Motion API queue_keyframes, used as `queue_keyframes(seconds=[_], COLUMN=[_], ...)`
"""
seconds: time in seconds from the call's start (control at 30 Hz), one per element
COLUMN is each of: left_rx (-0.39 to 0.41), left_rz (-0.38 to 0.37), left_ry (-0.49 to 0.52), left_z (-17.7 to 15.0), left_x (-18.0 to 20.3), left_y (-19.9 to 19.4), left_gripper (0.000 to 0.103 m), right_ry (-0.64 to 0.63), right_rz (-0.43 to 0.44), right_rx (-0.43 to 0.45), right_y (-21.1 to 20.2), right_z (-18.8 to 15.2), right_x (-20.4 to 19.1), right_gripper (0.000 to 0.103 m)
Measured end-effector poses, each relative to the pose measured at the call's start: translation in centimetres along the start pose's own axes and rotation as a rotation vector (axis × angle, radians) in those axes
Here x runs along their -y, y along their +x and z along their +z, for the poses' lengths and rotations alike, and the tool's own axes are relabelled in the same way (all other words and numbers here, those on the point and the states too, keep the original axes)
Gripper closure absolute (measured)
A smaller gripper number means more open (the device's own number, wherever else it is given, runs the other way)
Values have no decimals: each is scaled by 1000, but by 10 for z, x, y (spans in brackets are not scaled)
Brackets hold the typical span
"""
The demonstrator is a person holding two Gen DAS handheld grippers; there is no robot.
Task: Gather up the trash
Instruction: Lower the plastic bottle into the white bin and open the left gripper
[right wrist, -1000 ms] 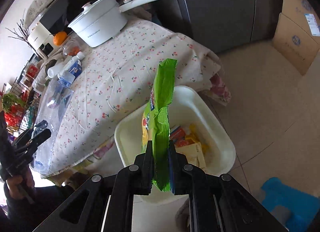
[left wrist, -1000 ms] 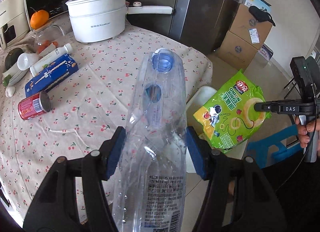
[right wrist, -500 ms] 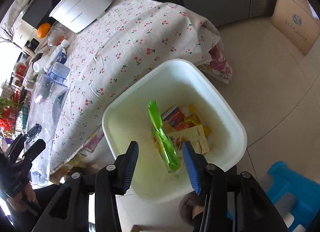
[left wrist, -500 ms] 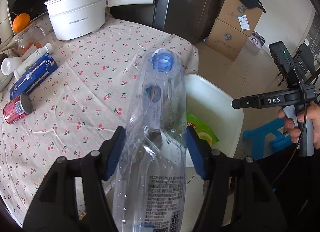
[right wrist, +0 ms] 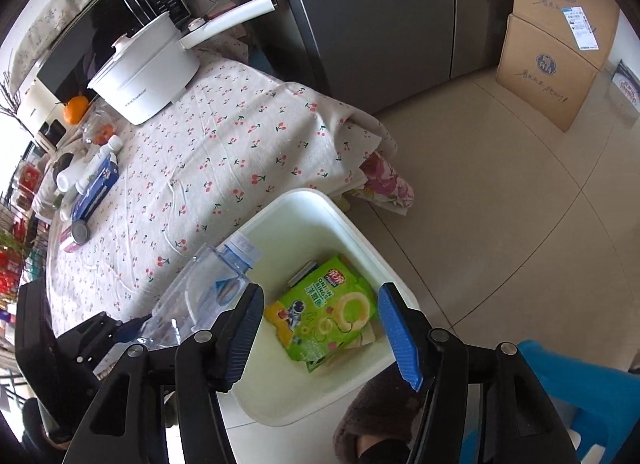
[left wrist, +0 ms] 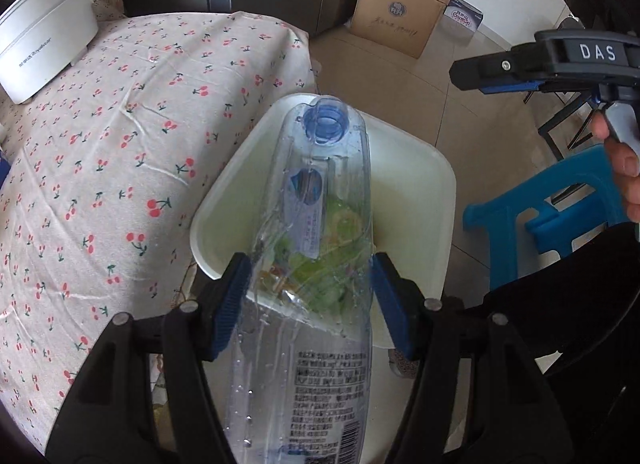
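Note:
My left gripper (left wrist: 310, 304) is shut on a large clear plastic bottle (left wrist: 320, 248) with a blue neck, held over the white bin (left wrist: 438, 200) beside the table. In the right wrist view the same bottle (right wrist: 200, 296) hangs over the bin's left rim (right wrist: 304, 200). The green onion-ring snack bag (right wrist: 324, 312) lies inside the bin on other wrappers. My right gripper (right wrist: 322, 332) is above the bin, its jaws opening with nothing between the pads. From the left wrist view the right gripper (left wrist: 456, 74) shows side-on at the upper right, held by a hand (left wrist: 620, 160).
The cherry-print tablecloth (right wrist: 224, 160) carries a white pot (right wrist: 148, 72), a blue carton (right wrist: 96, 184), a white bottle (right wrist: 96, 160), a red can (right wrist: 74, 236) and an orange (right wrist: 76, 108). Cardboard boxes (right wrist: 556, 52) stand by the fridge (right wrist: 372, 12). A blue stool (left wrist: 552, 212) sits right of the bin.
My right gripper opened and let go of the green snack bag, which dropped into the bin. My left gripper carried the bottle from over the table to above the bin.

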State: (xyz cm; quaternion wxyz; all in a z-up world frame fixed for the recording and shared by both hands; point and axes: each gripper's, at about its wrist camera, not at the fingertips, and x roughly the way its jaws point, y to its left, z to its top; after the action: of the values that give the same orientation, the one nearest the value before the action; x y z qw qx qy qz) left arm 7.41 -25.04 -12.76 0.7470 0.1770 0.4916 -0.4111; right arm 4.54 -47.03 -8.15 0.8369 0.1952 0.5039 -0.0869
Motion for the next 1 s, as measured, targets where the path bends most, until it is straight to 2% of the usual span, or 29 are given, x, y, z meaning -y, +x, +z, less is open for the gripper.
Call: queue_keyframes(seconds=[0.13,0.23,0.27,0.63,1.0], left_rx=[5,23,30,73,118], left_rz=[-19,-23,-20,38,150], left_ry=[0,5,5,-21,-170], left_z=[5,6,6,-4,-32], left_x=[2,3,3,-17,-78], left_y=[6,0,-3,-32,-77], left_gripper=[37,25,24,23,19], right_ry=[-5,-1,1,-15,-107], right_rz=[-13,-21,-23,-20,13], right_rx=[6,10,12,20,34], right_y=[-1,-2,-2,-5,-1], right_z=[1,1,2,5,17], right_x=[0,3,4,-8,-70], right_gripper=[42,41,41,40,37])
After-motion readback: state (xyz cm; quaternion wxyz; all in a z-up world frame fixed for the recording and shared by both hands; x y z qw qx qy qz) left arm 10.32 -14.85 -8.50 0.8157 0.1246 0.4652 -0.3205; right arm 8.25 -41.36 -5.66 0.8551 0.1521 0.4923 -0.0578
